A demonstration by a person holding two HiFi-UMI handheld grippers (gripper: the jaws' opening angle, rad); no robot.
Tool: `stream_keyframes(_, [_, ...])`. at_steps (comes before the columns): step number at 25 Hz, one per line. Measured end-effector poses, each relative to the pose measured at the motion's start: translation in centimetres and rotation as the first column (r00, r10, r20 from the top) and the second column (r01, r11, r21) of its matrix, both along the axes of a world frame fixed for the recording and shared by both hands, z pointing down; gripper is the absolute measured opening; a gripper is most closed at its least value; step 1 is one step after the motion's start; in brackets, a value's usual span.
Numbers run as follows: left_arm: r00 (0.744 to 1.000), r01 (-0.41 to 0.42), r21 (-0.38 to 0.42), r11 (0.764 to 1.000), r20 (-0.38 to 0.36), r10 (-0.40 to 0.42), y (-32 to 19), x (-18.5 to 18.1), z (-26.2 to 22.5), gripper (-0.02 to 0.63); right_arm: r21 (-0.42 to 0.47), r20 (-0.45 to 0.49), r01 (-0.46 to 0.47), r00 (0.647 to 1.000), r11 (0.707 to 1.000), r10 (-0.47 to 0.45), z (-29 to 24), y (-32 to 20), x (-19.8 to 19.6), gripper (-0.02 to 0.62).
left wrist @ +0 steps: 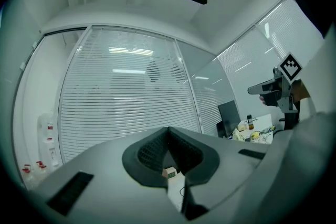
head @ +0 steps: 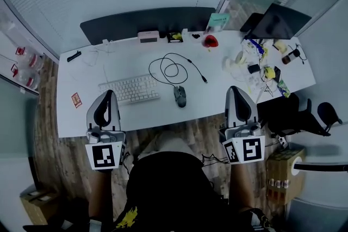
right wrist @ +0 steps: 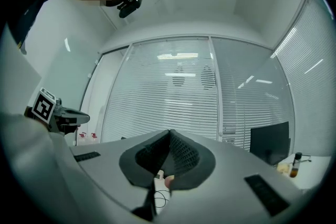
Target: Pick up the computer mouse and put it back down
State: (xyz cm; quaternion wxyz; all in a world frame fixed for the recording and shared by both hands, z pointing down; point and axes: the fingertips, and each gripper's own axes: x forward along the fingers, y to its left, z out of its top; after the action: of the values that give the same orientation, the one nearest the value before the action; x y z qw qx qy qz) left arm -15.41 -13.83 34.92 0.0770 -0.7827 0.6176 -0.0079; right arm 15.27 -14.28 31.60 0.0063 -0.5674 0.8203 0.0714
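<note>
Jaws closed, empty, on left gripper [head: 108, 93] and right gripper [head: 235, 89]; mouse [head: 180, 96] on desk [head: 163, 112], seemingly clear of both

— What's lying on the worktop [head: 217, 108]?
— A white keyboard [head: 129, 89] at nine o'clock, with a small card [head: 76, 99] further out the same way. A coiled black cable [head: 173, 68] sits near the middle.
— And the far edge?
— A wide dark monitor [head: 147, 22] at twelve, a red object [head: 210, 41] at one, a dark screen [head: 274, 22] at two.
— Off the worktop?
— A black chair [head: 296, 114] at four, a cardboard box [head: 285, 171] at five.
</note>
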Motion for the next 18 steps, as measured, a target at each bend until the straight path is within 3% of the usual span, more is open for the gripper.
stream_keyframes(8, [1.000, -0.014, 0.013, 1.000, -0.001, 0.014, -0.3, 0.9, -0.3, 0.014, -0.009, 0.008, 0.041, 0.999, 0.999, -0.041, 0.6, 0.1, -1.1, 0.012])
stream_keyframes(13, [0.998, -0.040, 0.007, 0.999, 0.039, 0.040, -0.6, 1.3, -0.1, 0.014, -0.009, 0.024, 0.038, 0.999, 0.999, -0.038, 0.5, 0.0, -0.8, 0.012])
stream_keyframes(18, [0.997, -0.073, 0.032, 0.997, 0.027, 0.072, -1.1, 2.5, -0.3, 0.014, -0.008, 0.019, 0.020, 1.000, 1.000, -0.020, 0.6, -0.1, 0.0, 0.012])
